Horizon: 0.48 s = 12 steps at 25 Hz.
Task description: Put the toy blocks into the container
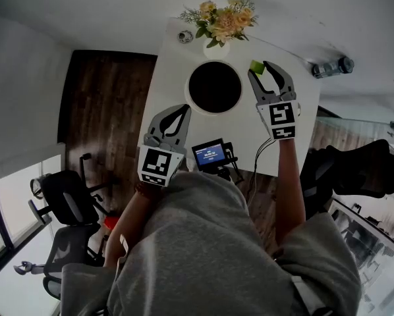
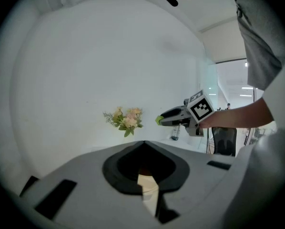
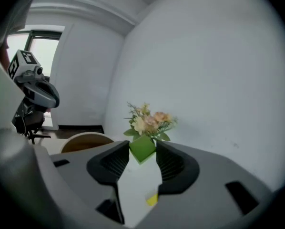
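Note:
My right gripper is shut on a small green block, held in the air just right of the round container, a white-rimmed bowl with a dark inside. In the right gripper view the green block sits pinched between the two ribbed pads, with the container lower left and a yellow block on the table below the jaws. My left gripper hovers at the container's near left side, jaws together and holding nothing. The left gripper view shows the right gripper with the green block.
A vase of flowers stands at the table's far edge behind the container. A small screen device sits at the near edge. A bottle lies off to the right. Office chairs stand on the floor at left.

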Each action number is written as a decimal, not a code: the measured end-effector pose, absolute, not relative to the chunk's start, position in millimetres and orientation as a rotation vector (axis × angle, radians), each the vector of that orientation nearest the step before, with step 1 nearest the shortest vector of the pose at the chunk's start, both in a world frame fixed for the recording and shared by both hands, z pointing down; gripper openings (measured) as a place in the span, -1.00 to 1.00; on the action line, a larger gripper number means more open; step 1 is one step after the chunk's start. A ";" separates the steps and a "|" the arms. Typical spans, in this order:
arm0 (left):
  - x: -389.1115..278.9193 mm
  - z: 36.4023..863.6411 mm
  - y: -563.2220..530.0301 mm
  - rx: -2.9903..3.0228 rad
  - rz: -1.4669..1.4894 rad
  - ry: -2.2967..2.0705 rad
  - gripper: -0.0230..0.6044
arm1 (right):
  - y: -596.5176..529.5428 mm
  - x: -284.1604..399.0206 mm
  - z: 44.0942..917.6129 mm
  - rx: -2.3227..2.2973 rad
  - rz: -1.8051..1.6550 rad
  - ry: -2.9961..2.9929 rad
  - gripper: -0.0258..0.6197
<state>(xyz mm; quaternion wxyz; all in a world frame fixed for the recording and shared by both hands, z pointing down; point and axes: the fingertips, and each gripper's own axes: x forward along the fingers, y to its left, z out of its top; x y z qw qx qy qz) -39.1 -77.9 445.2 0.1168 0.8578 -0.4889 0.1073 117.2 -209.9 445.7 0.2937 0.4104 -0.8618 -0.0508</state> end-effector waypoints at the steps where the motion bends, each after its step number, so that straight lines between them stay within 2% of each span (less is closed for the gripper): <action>1: -39.9 445.0 -78.0 2.510 0.313 -1.434 -0.91 | -205.4 105.6 445.0 1.061 -0.153 -2.308 -0.36; 6: -42.8 444.4 -76.2 2.503 0.310 -1.446 -0.91 | -176.9 64.4 471.0 0.906 -0.167 -2.316 -0.36; 12: -46.4 446.6 -73.0 2.494 0.311 -1.452 -0.91 | -151.2 49.8 512.2 0.757 -0.177 -2.232 -0.36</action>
